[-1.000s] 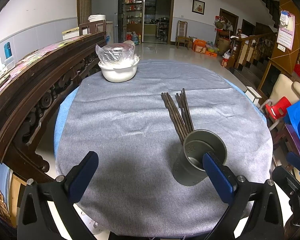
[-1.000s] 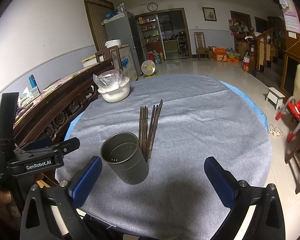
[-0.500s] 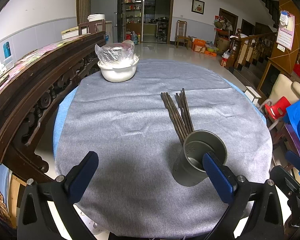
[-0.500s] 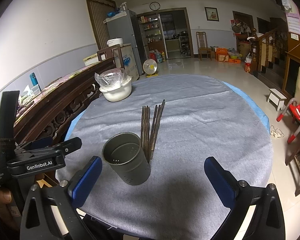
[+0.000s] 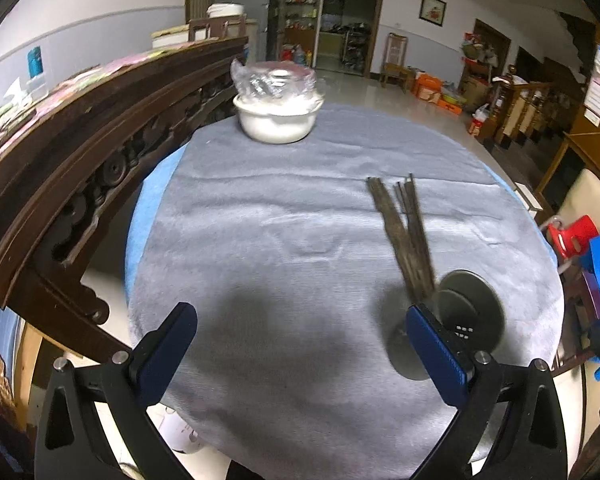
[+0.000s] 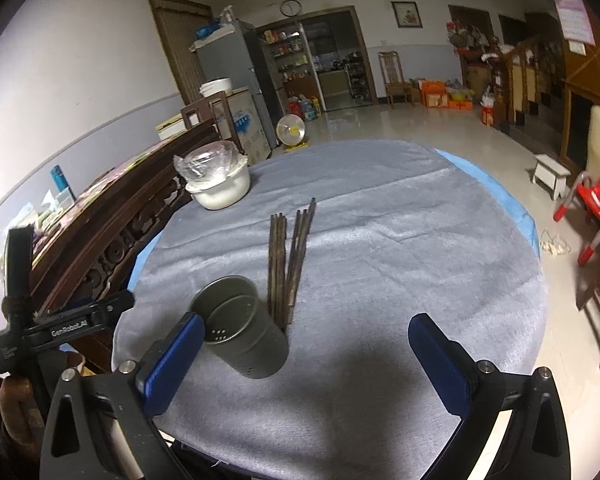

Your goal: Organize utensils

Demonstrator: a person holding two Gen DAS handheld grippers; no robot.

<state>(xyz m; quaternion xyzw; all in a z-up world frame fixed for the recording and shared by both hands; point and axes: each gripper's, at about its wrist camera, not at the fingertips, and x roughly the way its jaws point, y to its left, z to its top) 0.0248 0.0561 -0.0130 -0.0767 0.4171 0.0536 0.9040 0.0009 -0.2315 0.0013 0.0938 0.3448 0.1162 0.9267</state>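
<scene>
Several dark chopsticks (image 5: pixel 404 232) lie in a bundle on the grey tablecloth (image 5: pixel 284 240); they also show in the right wrist view (image 6: pixel 288 260). A grey perforated metal holder cup (image 6: pixel 244 328) stands upright at their near end; in the left wrist view the cup (image 5: pixel 466 312) is blurred. My left gripper (image 5: pixel 300 356) is open and empty, its right finger just in front of the cup. My right gripper (image 6: pixel 304 364) is open and empty, its left finger close to the cup.
A white bowl covered with plastic wrap (image 5: pixel 278 110) sits at the table's far left (image 6: pixel 216 184). A carved dark wooden bench back (image 5: pixel 80 168) runs along the left edge. A red chair (image 6: pixel 596 196) stands on the floor at right. The left gripper's body (image 6: pixel 56 324) shows at left.
Both grippers have moved forward and lower over the table. The cup now looks closer and more from above in both views. The left wrist view is blurred by motion.
</scene>
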